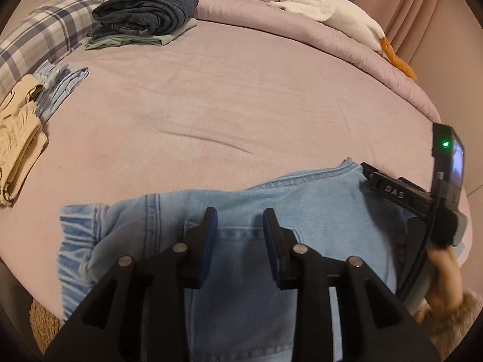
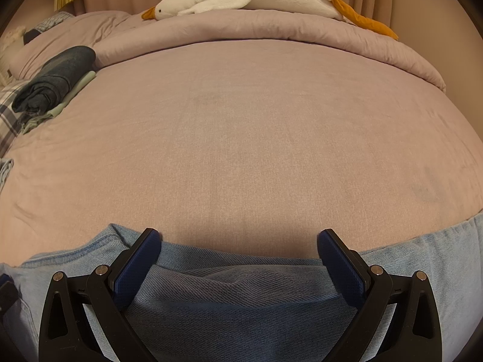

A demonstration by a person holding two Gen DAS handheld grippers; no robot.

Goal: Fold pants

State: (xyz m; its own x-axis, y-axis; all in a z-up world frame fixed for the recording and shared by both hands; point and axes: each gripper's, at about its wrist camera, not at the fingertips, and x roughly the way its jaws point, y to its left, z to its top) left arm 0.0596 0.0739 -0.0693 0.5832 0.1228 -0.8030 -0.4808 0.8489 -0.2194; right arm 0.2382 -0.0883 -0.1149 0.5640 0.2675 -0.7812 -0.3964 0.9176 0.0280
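Observation:
Light blue jeans lie across the near edge of the pink bed, with the elastic waistband at the left and a back pocket facing up. My left gripper hovers over that pocket; there is a narrow gap between its blue pads and no cloth is pinched. At the right edge of the left wrist view, a hand holds the other tool over the jeans' far corner. In the right wrist view my right gripper stands wide open above a raised fold of the jeans, its pads apart from the cloth.
Folded dark jeans on a green garment sit at the back left. A beige folded pair and a pale blue garment lie beside a plaid pillow. A goose plush rests on the rolled duvet.

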